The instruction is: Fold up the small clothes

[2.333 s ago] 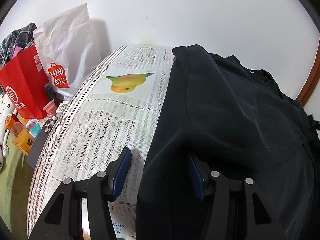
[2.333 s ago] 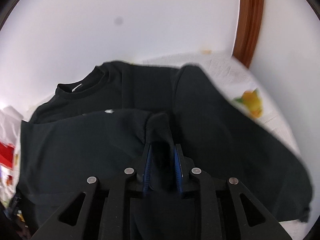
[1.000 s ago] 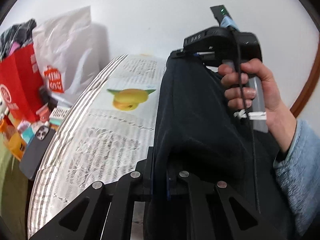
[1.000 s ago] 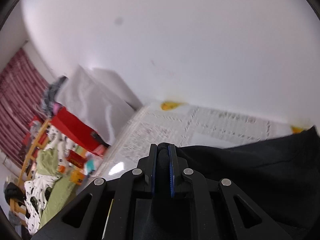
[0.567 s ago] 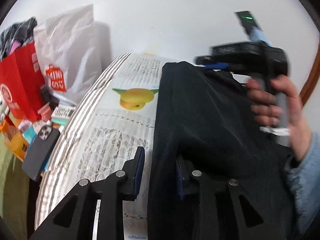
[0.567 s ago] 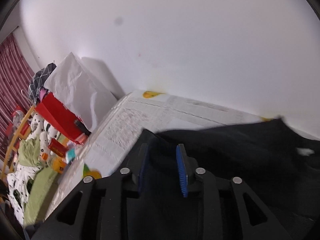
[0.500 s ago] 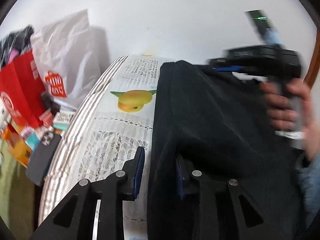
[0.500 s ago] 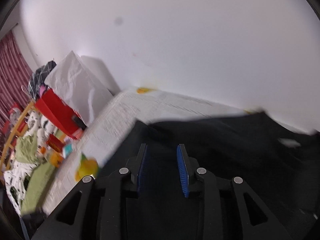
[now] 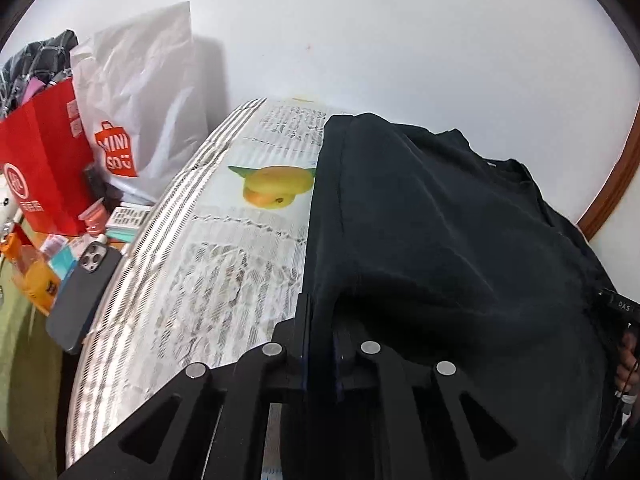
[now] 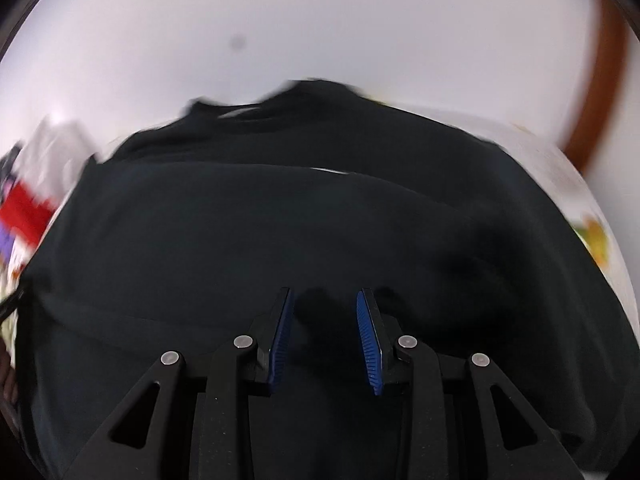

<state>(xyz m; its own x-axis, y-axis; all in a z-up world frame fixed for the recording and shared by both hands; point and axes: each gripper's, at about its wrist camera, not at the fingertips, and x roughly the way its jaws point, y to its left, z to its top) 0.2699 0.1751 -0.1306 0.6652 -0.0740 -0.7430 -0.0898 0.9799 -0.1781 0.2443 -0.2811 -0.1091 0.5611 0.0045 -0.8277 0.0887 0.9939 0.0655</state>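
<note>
Left wrist view: the left gripper (image 9: 320, 336) is pinched tight on the near edge of the black shirt (image 9: 432, 232), which lies over the right side of the lace tablecloth (image 9: 208, 264). A phone (image 9: 82, 288) and a red bag (image 9: 40, 168) sit off to the left.

Right wrist view, pretty blurry: the right gripper (image 10: 325, 332) has its blue pads (image 10: 367, 338) spread apart, holding nothing, just above the shirt (image 10: 280, 220) spread below it.

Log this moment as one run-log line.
left gripper: shut on black shirt edge | right gripper: open above shirt | tablecloth: partly covered
</note>
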